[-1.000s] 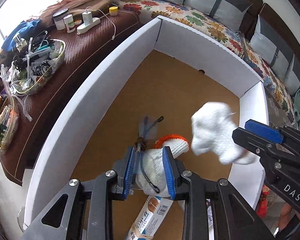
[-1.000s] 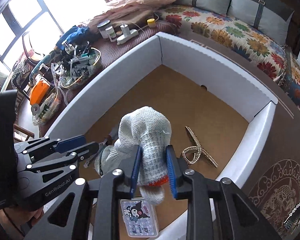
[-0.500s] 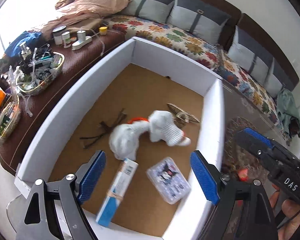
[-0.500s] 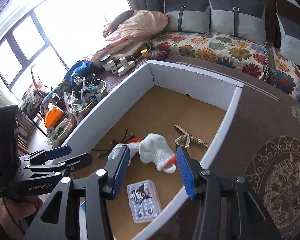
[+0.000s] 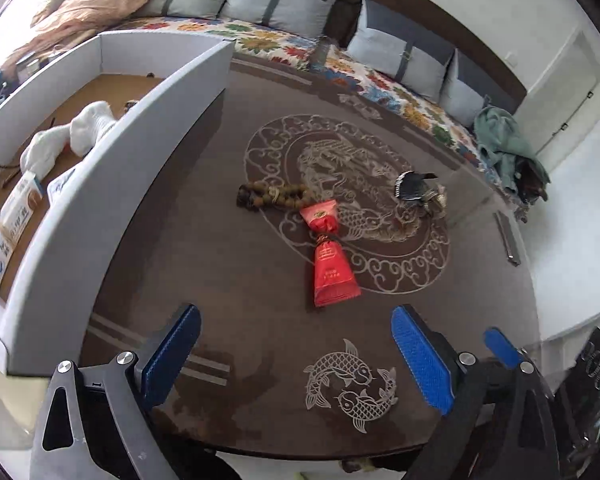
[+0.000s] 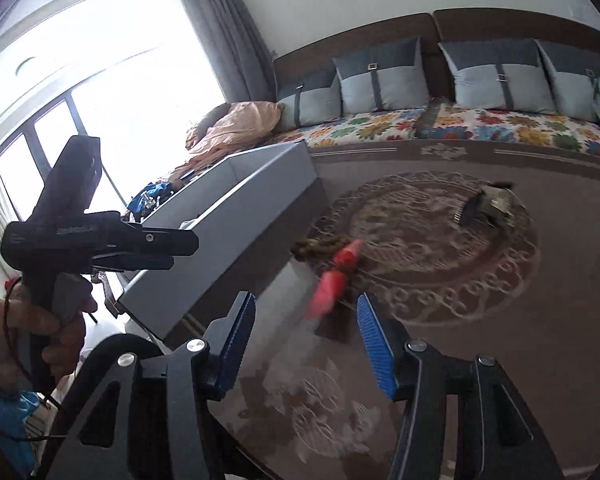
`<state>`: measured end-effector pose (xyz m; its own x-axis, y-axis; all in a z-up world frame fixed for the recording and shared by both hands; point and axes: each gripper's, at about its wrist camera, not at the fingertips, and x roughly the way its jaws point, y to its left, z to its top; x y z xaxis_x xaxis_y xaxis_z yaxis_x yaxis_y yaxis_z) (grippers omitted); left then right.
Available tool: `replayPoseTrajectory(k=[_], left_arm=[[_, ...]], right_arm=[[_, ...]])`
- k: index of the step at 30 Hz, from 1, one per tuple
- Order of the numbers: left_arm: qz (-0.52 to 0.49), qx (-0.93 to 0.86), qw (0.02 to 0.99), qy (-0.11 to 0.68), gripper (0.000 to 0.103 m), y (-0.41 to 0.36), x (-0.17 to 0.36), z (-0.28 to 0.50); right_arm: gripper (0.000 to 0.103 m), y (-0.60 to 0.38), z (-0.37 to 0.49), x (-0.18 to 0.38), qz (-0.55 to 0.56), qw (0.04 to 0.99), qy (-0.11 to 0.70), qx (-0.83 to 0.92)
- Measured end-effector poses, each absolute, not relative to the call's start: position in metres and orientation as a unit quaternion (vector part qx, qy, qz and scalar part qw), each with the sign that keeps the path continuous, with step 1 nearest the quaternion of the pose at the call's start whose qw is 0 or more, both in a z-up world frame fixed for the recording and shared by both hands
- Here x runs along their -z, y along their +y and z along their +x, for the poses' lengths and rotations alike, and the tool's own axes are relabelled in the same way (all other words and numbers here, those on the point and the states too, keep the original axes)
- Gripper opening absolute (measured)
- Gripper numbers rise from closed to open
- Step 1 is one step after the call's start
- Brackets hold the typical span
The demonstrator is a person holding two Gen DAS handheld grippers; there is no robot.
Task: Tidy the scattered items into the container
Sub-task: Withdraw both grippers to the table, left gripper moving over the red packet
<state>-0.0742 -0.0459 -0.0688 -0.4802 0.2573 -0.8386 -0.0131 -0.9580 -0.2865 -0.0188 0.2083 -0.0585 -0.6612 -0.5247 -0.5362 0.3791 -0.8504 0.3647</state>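
While both tongs gape empty, white box holds gloves, carton.

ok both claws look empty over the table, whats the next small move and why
Probably lower the open right claw onto the red tube just ahead of it. The tube, the bead string and the dark hair clip lie outside the white box.

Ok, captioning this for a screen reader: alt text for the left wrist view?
Open blue-padded left tongs hover empty over a dark brown patterned table, facing a red tube and brown bead string; white cardboard box at left.
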Motion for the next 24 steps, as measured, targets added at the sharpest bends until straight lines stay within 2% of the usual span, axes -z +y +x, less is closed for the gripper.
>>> replayPoseTrajectory(k=[6, 13, 21, 24], left_arm=[[-0.481, -0.874, 0.034, -0.066, 0.097, -0.022, 0.117, -0.059], [-0.47, -0.874, 0.081, -0.089, 0.097, -0.024, 0.118, -0.061], [-0.516, -0.846, 0.091, -0.101, 0.097, -0.022, 0.126, -0.078], [-0.529, -0.84, 0.099, -0.065, 0.097, -0.009, 0.114, -0.115]], right_arm=[[0.06, 0.284, 0.011, 0.084, 0.323, 0.201, -0.167, 0.909], [0.06, 0.271, -0.015, 0.083, 0.325, 0.192, -0.153, 0.913], [0.06, 0.269, -0.025, 0.098, 0.347, 0.195, -0.172, 0.901], [0.06, 0.274, -0.025, 0.102, 0.352, 0.191, -0.181, 0.898]])
